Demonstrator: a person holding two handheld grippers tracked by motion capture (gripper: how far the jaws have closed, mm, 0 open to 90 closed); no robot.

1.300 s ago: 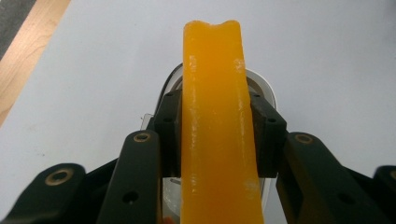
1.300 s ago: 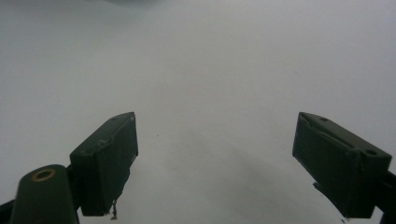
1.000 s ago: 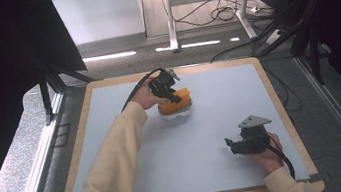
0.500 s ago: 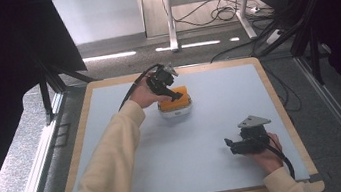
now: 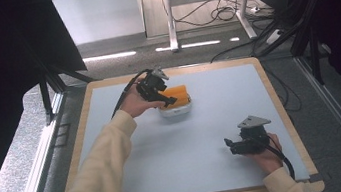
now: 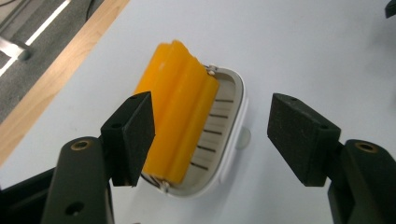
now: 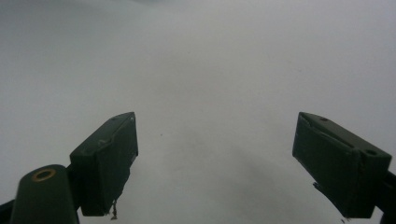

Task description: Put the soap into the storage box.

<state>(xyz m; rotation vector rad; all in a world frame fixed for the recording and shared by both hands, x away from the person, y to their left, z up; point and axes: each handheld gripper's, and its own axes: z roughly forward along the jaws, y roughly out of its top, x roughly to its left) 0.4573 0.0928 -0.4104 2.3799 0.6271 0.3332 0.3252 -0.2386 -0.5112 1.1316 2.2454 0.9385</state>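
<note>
1. I see a small white plastic container with a ribbed orange lid standing open on its hinge (image 6: pixel 187 121), sitting on the pale blue-grey table mat (image 5: pixel 214 135) directly ahead of my left gripper (image 6: pixel 210 135). In the high view the same container (image 5: pixel 175 100) lies just past that gripper's tips.
2. Inside the white shell I can make out dark slot lines along the inner wall; the orange lid leans up toward the near-left jaw.
3. My left gripper (image 5: pixel 166 100) is spread wide, jaws on either side of the container and clear of it, gripping nothing.
4. My right gripper (image 7: pixel 215 163) is also spread wide over bare mat, with nothing between its jaws. In the high view it (image 5: pixel 229 144) sits well apart from the container, near the table's front right.
5. Nothing stands between either gripper and the container.
6. The light wooden table border (image 5: pixel 281 105) frames the mat; beyond the far edge, black cables (image 5: pixel 225 13) lie on the floor by a metal table leg (image 5: pixel 169 15).
7. I can read no brand, label or writing anywhere.
</note>
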